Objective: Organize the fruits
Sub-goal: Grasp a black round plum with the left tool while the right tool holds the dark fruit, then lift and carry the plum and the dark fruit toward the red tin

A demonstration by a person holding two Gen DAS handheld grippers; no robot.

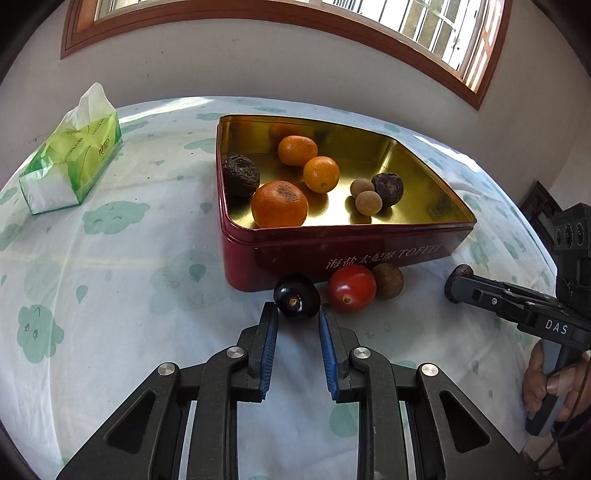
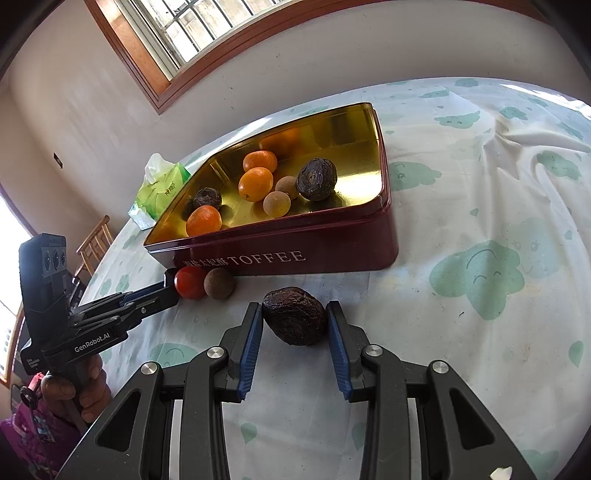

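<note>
Red tomato (image 1: 351, 287) and brown longan (image 1: 388, 280) apparently touch the tin (image 1: 332, 254).

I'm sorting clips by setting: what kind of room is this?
Probably a home dining room: a table with a cloud-print cloth, a barred wooden window, a tissue pack and a toffee tin of fruit.

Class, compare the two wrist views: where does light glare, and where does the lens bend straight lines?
Left wrist view: the tin's gold floor mirrors the fruit, and the window frame bows. Right wrist view: the window is blown out to white, the tin's rim curves, and the wrinkled dark fruit throws only a soft shadow on the tablecloth.
</note>
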